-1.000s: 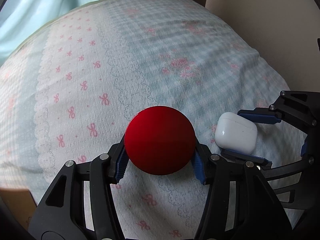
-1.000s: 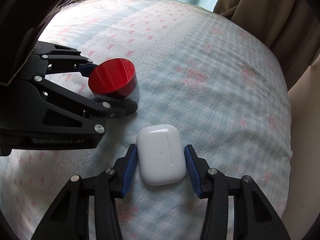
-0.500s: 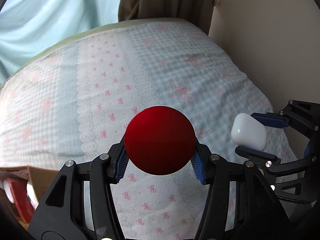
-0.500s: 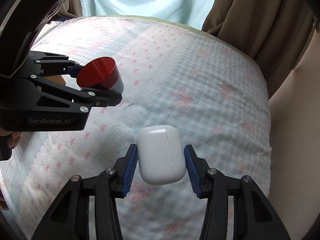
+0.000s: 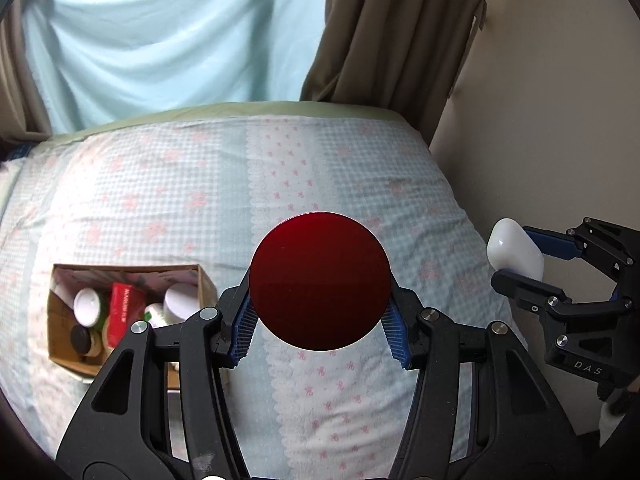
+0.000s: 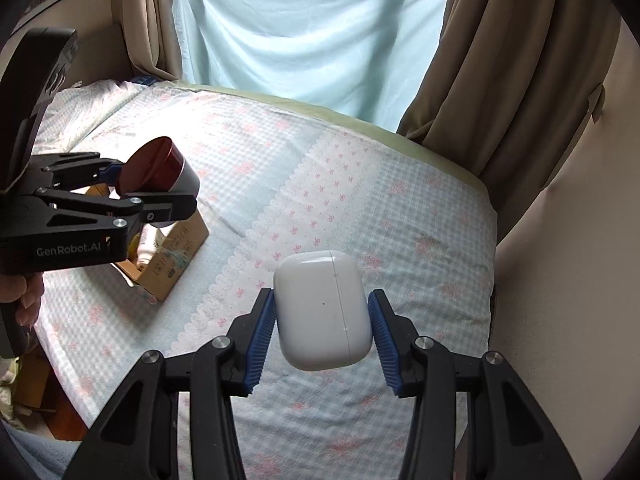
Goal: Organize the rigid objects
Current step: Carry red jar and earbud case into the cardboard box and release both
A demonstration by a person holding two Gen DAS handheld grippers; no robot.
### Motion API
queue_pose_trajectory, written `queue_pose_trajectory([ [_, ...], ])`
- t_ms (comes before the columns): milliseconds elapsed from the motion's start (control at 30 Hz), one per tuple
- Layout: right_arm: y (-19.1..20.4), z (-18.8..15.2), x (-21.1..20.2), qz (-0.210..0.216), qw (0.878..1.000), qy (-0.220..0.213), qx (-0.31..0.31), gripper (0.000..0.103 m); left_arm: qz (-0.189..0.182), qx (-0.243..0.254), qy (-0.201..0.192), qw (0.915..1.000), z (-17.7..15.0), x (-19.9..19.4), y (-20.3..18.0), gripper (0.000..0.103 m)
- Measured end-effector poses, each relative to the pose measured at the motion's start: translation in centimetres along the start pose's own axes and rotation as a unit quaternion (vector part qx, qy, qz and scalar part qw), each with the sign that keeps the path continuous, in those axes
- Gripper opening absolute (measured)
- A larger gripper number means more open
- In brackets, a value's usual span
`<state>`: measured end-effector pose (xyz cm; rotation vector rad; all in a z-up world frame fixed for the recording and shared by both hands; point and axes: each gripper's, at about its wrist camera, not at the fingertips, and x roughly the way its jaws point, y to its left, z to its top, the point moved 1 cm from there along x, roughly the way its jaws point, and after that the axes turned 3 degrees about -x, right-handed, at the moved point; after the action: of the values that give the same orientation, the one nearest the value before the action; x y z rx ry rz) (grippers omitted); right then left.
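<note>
Pale blue sheet hung over window (image 5: 168, 32), brown curtains (image 5: 392, 32) either side, cream wall (image 5: 560, 100) at right. Bed with gingham-and-bow-print cover in pale blue, white and pink (image 5: 304, 168) fills the lower ground, green edge along its far side. Open brown cardboard box (image 5: 64, 344) sits on the cover toward the left; inside it, packed close, a red carton with white lettering (image 5: 126, 304), a white-lidded round jar (image 5: 87, 305), a pale round tub (image 5: 180, 304), a dark-lidded small jar (image 5: 81, 339); other contents too crowded to tell. Left gripper (image 5: 320, 322), black frame with blue ribbed pads, up in the air above the bed, jaws closed on a round red metallic tin with a flat lid (image 5: 320, 280), pads pressing its two sides; from the right wrist view the tin (image 6: 160, 168) shows a silvery lower wall and hangs above the near end of the box (image 6: 176, 256). Fingers of a hand (image 6: 24, 292) show behind that gripper's body. Right gripper (image 6: 323, 334), same build, also clear of the cover, jaws clamped on a glossy white rounded earbud case (image 6: 323, 316), seam line running upright, one pad on each flank. In the left wrist view the case (image 5: 514, 250) shows at far right, well apart from the tin.
</note>
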<state>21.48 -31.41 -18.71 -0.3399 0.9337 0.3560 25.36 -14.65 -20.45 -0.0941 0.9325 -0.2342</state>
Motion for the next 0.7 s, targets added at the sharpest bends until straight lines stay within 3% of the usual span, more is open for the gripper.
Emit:
queue_pose_trajectory([
  [400, 9.0, 4.4, -3.7, 0.037, 0.999, -0.016, 0.011, 0.044, 0.056, -0.055, -0.015, 0.9968, -2.4, -9.6, 11.3, 0.050],
  [700, 17.3, 8.2, -1.7, 0.033, 0.996, 0.012, 0.080, 0.044, 0.043, -0.045, 0.009, 0.9981, -3.5, -11.9, 22.5, 0.050],
])
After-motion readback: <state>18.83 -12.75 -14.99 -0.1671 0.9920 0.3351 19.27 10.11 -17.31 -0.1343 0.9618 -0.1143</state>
